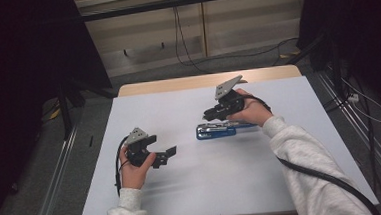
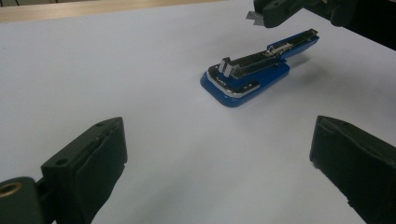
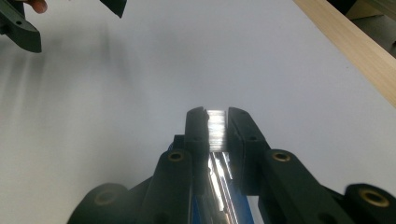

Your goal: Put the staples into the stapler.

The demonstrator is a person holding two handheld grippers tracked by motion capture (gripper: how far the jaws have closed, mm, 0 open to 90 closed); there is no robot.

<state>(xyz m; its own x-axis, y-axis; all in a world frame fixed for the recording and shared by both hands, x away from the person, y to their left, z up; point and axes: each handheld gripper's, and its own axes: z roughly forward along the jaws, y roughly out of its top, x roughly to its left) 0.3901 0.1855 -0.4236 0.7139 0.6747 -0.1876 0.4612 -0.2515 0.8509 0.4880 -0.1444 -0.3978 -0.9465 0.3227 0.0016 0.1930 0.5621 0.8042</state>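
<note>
High view: blue stapler (image 1: 219,131) lies open on the white table (image 1: 193,187), under the right gripper (image 1: 210,115).
Right jaws: in the right gripper view, pinched on a shiny strip of staples (image 3: 216,131) above the stapler's channel.
Left jaws: left gripper (image 2: 219,154) spread wide, holding nothing, well apart from the stapler.
Risk, strip: brittle; a tight or skewed pinch could snap it.
Risk, stapler: nothing holds it down, so it may skid if the strip is pushed in off-line.
</note>
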